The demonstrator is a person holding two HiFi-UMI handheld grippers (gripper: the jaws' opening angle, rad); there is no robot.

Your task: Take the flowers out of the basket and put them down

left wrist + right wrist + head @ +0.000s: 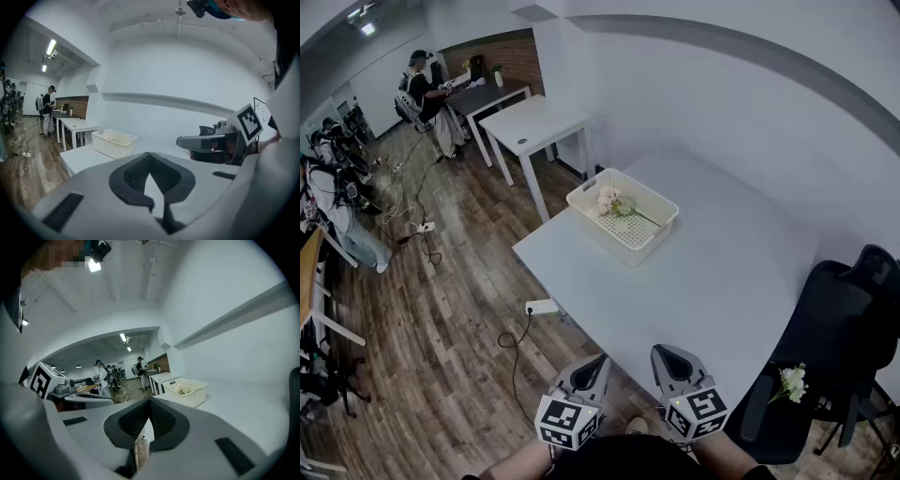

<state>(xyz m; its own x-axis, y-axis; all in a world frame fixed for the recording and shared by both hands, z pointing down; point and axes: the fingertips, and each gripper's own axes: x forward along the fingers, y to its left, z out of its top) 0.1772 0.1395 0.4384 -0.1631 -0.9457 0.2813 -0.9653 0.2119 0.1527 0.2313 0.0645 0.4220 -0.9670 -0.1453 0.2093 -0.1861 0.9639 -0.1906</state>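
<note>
One white basket (649,242), 12 o'clock on table (712,300), holds pink-green flowers (612,202); left gripper (600,360) and right gripper (663,351) jaws both together, empty.

Basket (598,234), 12 o'clock: cream, dotted perforated base. Flowers (609,200) in it: pale pink, green leaves. Desk (703,291): plain white. Floor (450,328): brown wood planks. Chair (834,319), 4 o'clock: black. Left hand-held gripper (598,364) and right hand-held gripper (664,354): grey, black-and-white square markers.
</note>
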